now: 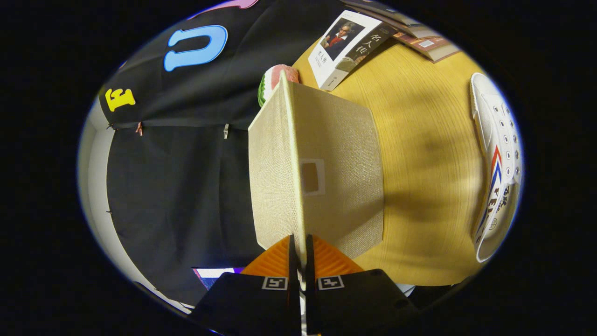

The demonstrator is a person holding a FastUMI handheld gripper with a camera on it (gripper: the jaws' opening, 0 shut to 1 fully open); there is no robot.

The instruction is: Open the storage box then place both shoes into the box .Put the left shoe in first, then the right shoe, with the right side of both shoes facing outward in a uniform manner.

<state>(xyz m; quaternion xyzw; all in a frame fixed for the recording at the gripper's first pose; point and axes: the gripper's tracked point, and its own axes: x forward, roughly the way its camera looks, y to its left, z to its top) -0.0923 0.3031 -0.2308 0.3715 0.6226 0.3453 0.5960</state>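
Both jaws clamping box lid (322, 177)

Wood table (419, 186): shoe (496, 168), books (347, 46), box (340, 177).

We can see just one side of the white shoe (495, 168); the rest is cut off at the edge. The stack of books (410, 32) is cut off too. The pink and green thing (273, 79) hides behind the box lid (317, 172), so we cannot tell what it is. The lid's near edge is hidden between the gripper (298, 252) fingers.
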